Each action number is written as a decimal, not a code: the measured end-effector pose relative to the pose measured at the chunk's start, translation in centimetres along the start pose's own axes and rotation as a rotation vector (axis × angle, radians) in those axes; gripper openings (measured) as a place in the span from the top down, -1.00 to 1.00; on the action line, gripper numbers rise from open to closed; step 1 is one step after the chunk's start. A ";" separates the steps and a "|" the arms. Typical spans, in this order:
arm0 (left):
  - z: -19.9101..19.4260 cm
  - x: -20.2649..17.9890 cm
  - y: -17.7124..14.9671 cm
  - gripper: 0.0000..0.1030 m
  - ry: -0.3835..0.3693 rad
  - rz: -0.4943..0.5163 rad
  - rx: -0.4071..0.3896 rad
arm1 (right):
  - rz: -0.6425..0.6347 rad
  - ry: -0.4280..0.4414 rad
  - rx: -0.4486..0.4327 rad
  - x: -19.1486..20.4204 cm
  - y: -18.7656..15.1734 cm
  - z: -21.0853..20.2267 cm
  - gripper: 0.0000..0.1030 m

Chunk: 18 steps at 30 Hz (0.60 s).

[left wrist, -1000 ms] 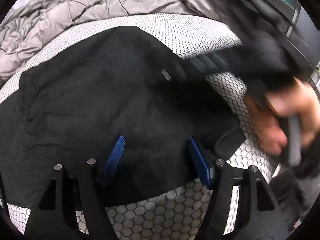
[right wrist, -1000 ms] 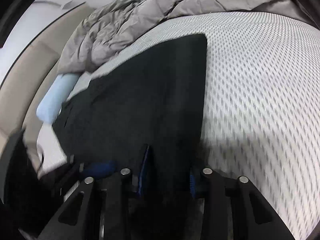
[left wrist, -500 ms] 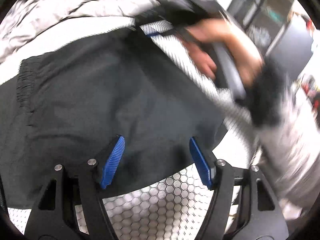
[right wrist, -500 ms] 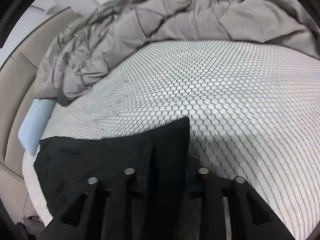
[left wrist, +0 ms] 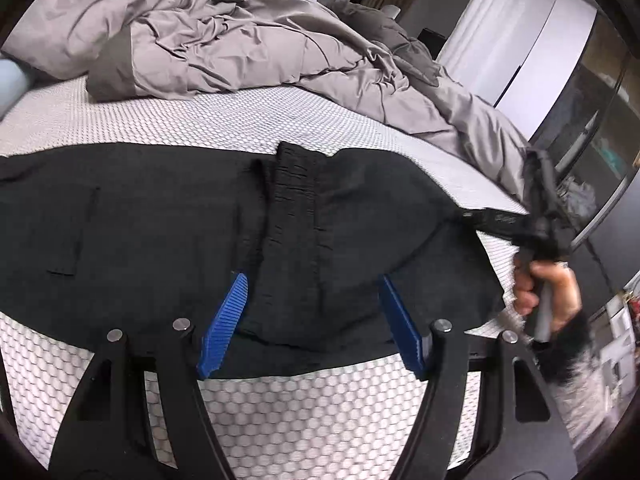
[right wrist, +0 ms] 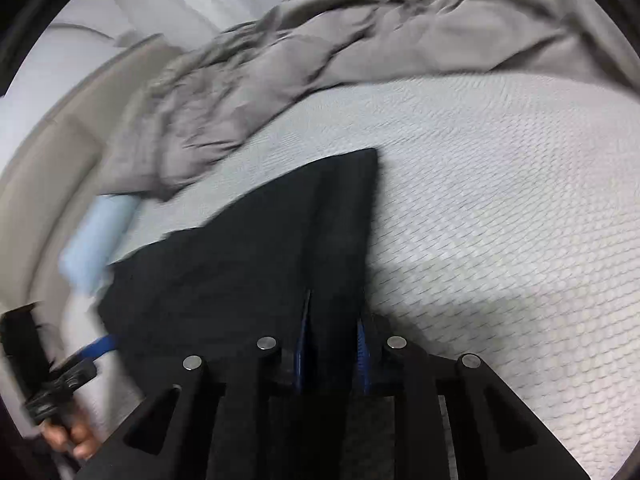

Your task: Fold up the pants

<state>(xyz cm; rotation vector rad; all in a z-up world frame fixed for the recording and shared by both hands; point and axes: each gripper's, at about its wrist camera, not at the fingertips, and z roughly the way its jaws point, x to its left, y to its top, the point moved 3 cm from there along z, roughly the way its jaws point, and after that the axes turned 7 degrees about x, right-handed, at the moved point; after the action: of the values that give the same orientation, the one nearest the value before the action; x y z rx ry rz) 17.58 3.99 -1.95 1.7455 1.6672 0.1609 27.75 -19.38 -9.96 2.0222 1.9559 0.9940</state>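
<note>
Left wrist view: the black fabric pants (left wrist: 168, 240) are lying spread across the white honeycomb-patterned bed (left wrist: 304, 412), crumpled grey duvet (left wrist: 240, 52) behind. The left claw (left wrist: 312, 320) is hanging over them with blue pads apart, gripping nothing. Right wrist view: the right claw (right wrist: 332, 344) has just been closing and is pinching a fold of the pants, lifting that edge.

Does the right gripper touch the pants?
Touching. In the right wrist view the right gripper has just been closing, and its blue pads now clamp a fold of the black pants between them.
</note>
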 end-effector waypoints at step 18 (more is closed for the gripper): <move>9.9 -2.3 1.2 0.25 0.017 0.263 0.191 | -0.389 -0.213 0.097 7.2 -9.9 -0.7 0.48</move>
<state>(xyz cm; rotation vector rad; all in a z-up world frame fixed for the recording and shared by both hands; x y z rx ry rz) 23.52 -1.92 -7.78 2.1106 1.4993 0.1404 18.55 -11.57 -12.28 1.6157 2.1922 0.5825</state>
